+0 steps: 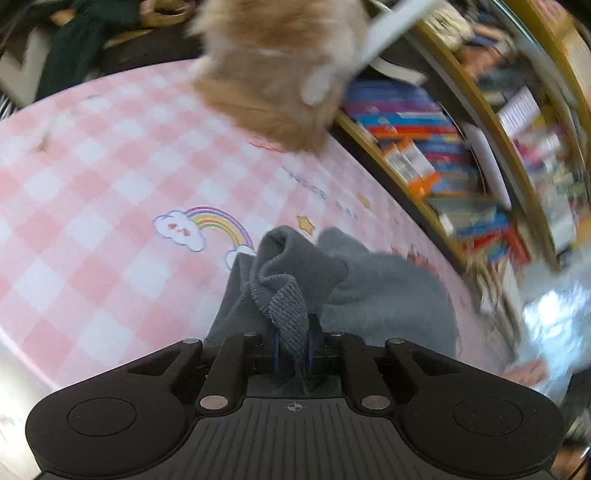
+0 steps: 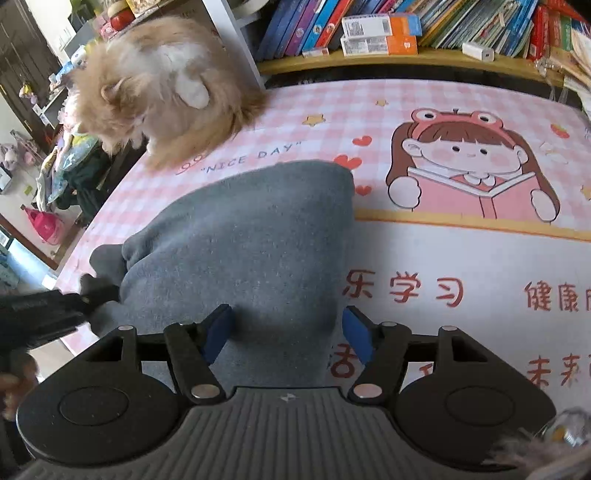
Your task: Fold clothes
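Observation:
A grey knitted garment (image 2: 243, 236) lies on the pink checked table mat (image 2: 461, 251). My left gripper (image 1: 292, 343) is shut on a ribbed edge of the garment (image 1: 291, 295) and holds it bunched a little above the mat (image 1: 92, 221). It also shows at the left of the right wrist view (image 2: 88, 291), pinching the garment's left edge. My right gripper (image 2: 288, 332) is open, its blue pads straddling the garment's near end, one pad (image 2: 218, 328) over the cloth and the other over the mat.
A fluffy tan cat (image 2: 166, 85) sits on the mat's far left corner, also in the left wrist view (image 1: 273, 66). A bookshelf (image 2: 406, 33) full of books runs along the table's far edge. Clutter lies on the floor at left.

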The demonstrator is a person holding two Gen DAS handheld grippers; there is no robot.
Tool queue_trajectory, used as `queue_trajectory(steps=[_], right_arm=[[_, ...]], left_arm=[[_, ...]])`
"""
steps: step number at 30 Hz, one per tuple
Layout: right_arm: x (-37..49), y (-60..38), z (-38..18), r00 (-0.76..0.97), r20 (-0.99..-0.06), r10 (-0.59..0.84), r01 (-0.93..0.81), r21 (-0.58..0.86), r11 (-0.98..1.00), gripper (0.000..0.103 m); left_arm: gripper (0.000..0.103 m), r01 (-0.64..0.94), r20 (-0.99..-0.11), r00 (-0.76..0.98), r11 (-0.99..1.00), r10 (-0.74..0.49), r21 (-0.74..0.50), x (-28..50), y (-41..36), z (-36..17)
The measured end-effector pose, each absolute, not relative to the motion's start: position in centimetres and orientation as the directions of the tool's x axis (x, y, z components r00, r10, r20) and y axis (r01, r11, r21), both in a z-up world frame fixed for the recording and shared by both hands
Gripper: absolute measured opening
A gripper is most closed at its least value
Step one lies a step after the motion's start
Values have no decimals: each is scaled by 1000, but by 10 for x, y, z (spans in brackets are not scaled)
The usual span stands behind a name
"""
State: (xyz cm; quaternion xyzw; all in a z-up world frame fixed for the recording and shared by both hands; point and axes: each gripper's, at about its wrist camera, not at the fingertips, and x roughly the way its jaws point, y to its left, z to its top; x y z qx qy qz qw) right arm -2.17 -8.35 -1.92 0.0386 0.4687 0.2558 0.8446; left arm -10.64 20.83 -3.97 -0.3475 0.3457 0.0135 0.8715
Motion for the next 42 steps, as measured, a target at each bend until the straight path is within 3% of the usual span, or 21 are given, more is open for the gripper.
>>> queue_trajectory(steps=[2, 4, 10, 16, 29, 31, 34, 37, 42], right_arm=[[-22, -84, -19, 435, -771, 466, -394, 303, 868, 63], [-22, -85, -19, 436, -771, 464, -390, 302, 870, 63], [-23, -89, -17, 445, -766, 463, -384, 304, 872, 64], [-18, -93, -20, 424, -762, 490, -348, 362, 865, 64], [7, -106, -51, 316, -740, 594, -128, 587, 799, 66], [9, -108, -54, 314, -728, 609, -108, 610, 785, 49], [3, -112, -48, 338, -713, 614, -141, 607, 783, 34], [-7, -122, -34, 396, -720, 570, -178, 549, 817, 32], [-20, -144, -27, 431, -754, 496, -176, 468, 866, 32]], left_arm=[[44, -252, -594, 774, 755, -219, -606, -107, 211, -31], [57, -280, -599, 771, 729, -216, -624, -113, 218, -25], [59, -327, -612, 707, 605, -353, -726, -142, 222, -33], [75, -387, -595, 666, 473, -450, -791, -135, 217, -57], [74, -390, -539, 699, 381, -470, -838, -83, 202, -77], [67, -389, -552, 689, 402, -470, -829, -76, 197, -75], [51, -364, -572, 676, 465, -465, -807, -68, 185, -65], [42, -292, -566, 656, 524, -499, -800, -60, 166, -52], [41, -180, -601, 599, 643, -529, -745, -51, 132, -34]])
